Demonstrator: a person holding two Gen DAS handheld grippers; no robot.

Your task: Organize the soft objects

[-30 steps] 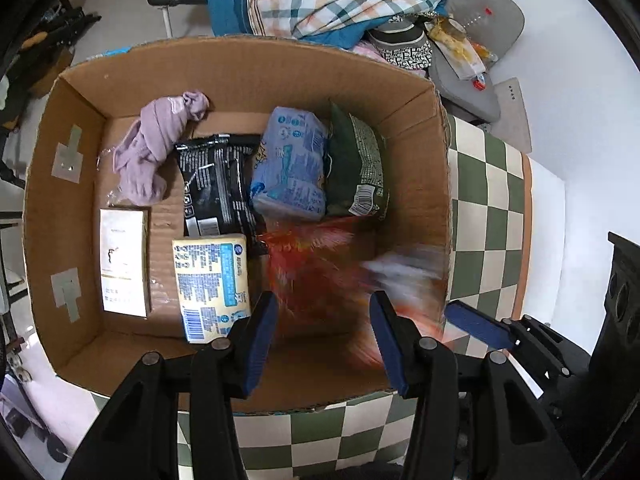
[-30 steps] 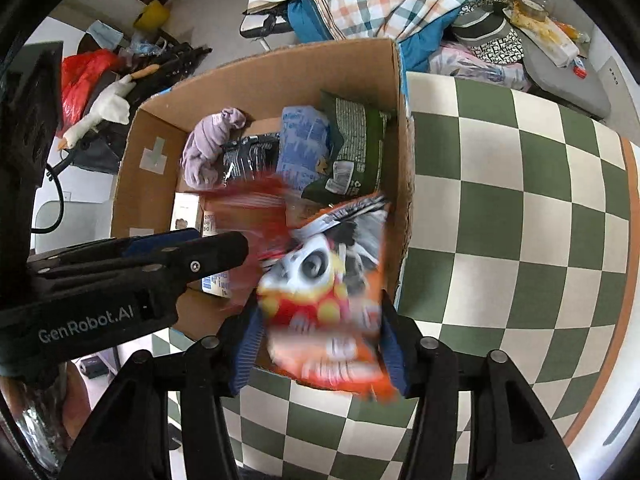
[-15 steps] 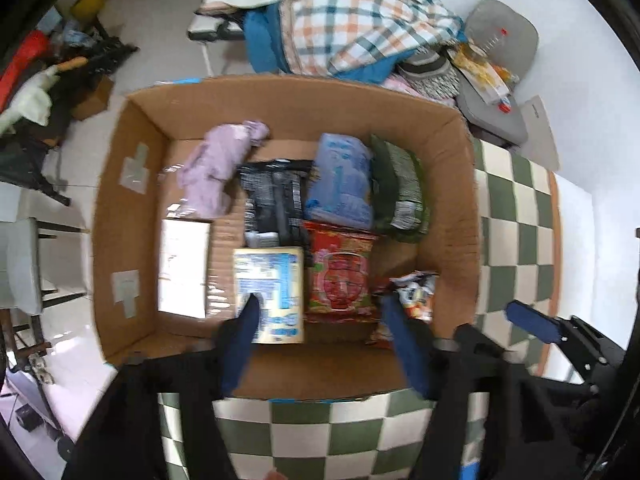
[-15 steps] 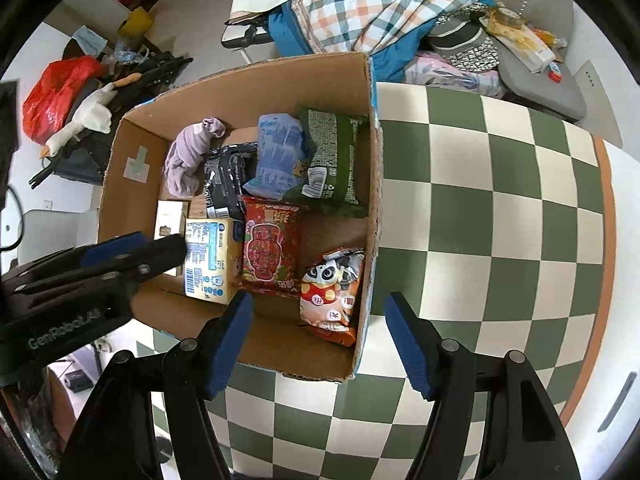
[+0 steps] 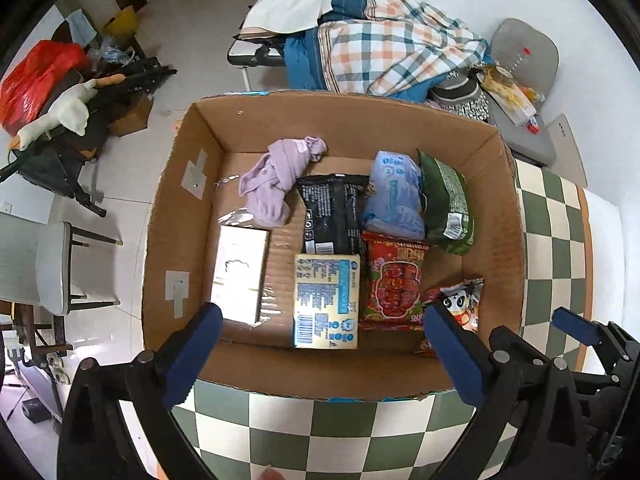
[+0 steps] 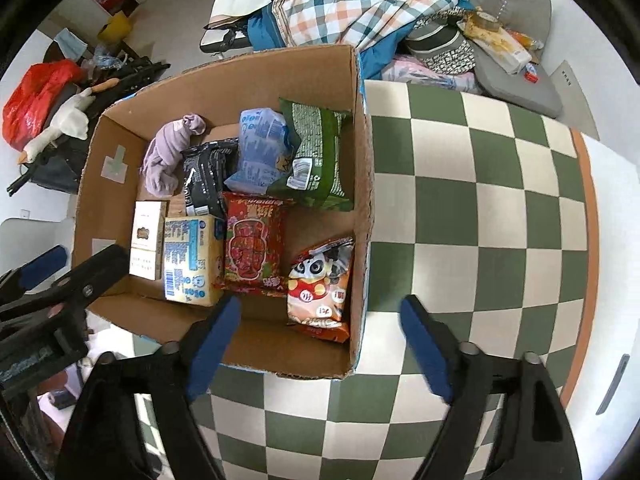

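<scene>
your left gripper point(image 5: 320, 344): lower centre of the left view, jaws spread wide, holding nothing, above the near wall of the cardboard box point(image 5: 320, 376).
your right gripper point(image 6: 320, 344): lower centre of the right view, jaws released, nothing between them, straddling the box's near right corner.

box contents, right view:
- panda snack bag point(image 6: 320, 284), lower right of the box, against the right wall; bare cardboard floor above it.
- red snack bag point(image 6: 252, 248), just left of the panda bag.
- yellow-and-blue pack point(image 6: 190, 260), touching the red bag's left edge.
- white carton point(image 6: 146, 240), left of that pack.
- green bag point(image 6: 320, 156), upper right, leaning on the right wall.
- light blue pack point(image 6: 260, 144), overlapping the green bag's left side.
- black bag point(image 6: 206, 176), centre.
- lilac cloth point(image 6: 168, 152), upper left, bunched.

open room: bare floor strip along the left wall in the left view; near wall clear of goods.

surface: green-and-cream checkered tabletop point(image 6: 480, 220), bare across the right half of the right view.

room: plaid blanket point(image 5: 392, 56) at upper centre; red plastic bag point(image 5: 36, 76) and a plush goose point(image 5: 60, 112) at upper left on the tiled floor.
</scene>
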